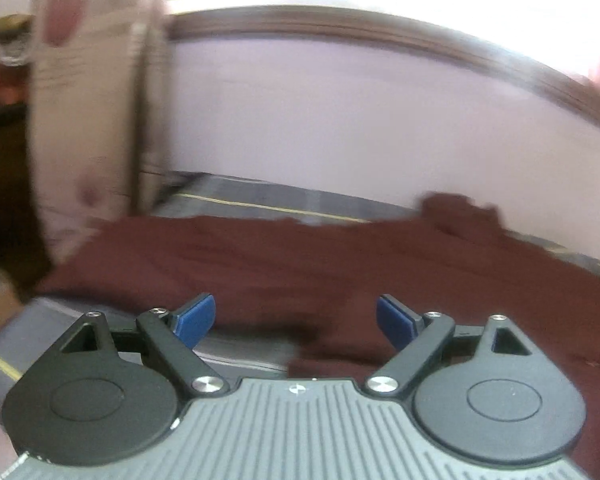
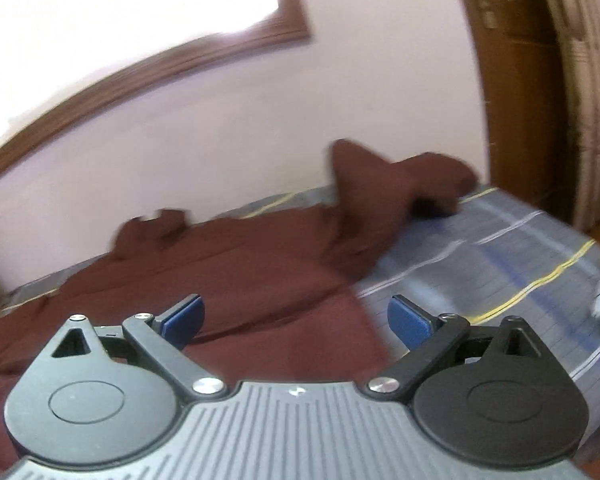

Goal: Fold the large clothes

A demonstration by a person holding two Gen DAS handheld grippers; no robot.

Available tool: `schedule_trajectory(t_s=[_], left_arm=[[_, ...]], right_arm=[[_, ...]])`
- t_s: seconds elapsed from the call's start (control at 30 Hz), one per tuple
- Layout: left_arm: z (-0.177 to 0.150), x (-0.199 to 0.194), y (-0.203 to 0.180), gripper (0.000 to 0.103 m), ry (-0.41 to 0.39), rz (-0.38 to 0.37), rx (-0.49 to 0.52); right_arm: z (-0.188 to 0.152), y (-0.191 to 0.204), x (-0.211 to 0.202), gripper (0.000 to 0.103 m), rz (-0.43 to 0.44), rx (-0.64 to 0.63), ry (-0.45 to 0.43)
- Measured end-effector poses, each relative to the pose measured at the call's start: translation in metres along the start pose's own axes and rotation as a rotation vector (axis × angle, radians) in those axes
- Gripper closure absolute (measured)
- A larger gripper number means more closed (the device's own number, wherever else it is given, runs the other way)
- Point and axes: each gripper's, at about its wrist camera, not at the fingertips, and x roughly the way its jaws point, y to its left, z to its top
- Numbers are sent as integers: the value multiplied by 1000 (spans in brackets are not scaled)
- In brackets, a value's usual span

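Observation:
A large dark maroon garment (image 1: pixel 300 264) lies spread across a bed with a grey striped sheet (image 1: pixel 260 200). My left gripper (image 1: pixel 296 320) is open and empty, its blue pads (image 1: pixel 194 320) above the garment's near edge. In the right wrist view the same garment (image 2: pixel 240 276) covers the left and middle of the bed, with a bunched sleeve (image 2: pixel 380 184) raised against the wall. My right gripper (image 2: pixel 296 320) is open and empty, over the garment's right edge where it meets the bare sheet (image 2: pixel 500 264). Both views are motion-blurred.
A pale pink wall (image 1: pixel 340 120) with a wood-framed window (image 1: pixel 380 28) runs behind the bed. A tall cardboard box (image 1: pixel 88 100) stands at the bed's left end. A wooden door frame (image 2: pixel 516 80) and a curtain (image 2: pixel 592 100) stand at the right end.

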Motion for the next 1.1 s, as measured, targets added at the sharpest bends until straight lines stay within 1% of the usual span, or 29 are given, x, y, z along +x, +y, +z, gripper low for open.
schedule_trajectory(t_s=[0.1,0.17,0.2,0.27,0.3,0.33,0.37,0.4,0.43,0.47,0.5,0.57,0.67,0.7,0.77,0.83,0.87,0.9,0.93,0.97,1.0,1.03,1.1], left_arm=[[-11,-1,-40,15,2,-62,50],[-14,0,-55,12,10,-85,83],[-18,2,-63,12,14,-89,93],[-22,8,-75,12,6,-86,110],[-28,9,-81,11,-6,-74,123],[-28,15,-83,11,-15,-49,142],[-31,20,-87,11,-18,-24,164],[-33,25,-89,11,-15,-9,180],[-34,31,-90,11,-8,-3,189],[-37,35,-92,11,2,0,194],[-36,39,-95,11,11,3,195],[-38,47,-96,11,29,10,194],[-39,60,-97,11,65,35,206],[-41,63,-97,11,78,39,207],[-45,66,-96,10,83,45,201],[-46,67,-97,9,72,53,203],[-47,67,-98,9,67,58,208],[-47,69,-98,8,66,63,210],[-48,70,-99,7,67,69,210],[-48,71,-99,7,70,71,210],[-48,71,-99,7,72,72,210],[-46,73,-100,7,73,75,209],[-46,73,-99,7,74,75,206]], right_arm=[[13,-24,14,4,1,44,1],[23,-43,28,4,55,115,3],[29,-57,38,4,96,167,12],[36,-89,60,4,149,305,13],[41,-106,72,4,158,365,5],[48,-122,85,5,155,399,2],[55,-134,97,15,135,408,6],[64,-147,113,31,100,395,21],[73,-157,127,37,66,382,37],[81,-169,146,40,27,377,54],[89,-180,163,40,-17,378,63],[102,-200,191,39,-101,380,54],[112,-220,233,38,-158,397,65],[113,-224,245,37,-164,407,70],[115,-227,268,37,-133,417,100],[114,-221,287,37,-139,374,130],[115,-215,292,39,-160,319,117],[117,-211,299,52,-173,275,131],[118,-208,303,69,-192,252,141],[119,-210,305,93,-193,266,159],[120,-214,303,97,-184,286,157],[121,-218,299,98,-180,292,147],[123,-226,277,99,-179,291,86]])
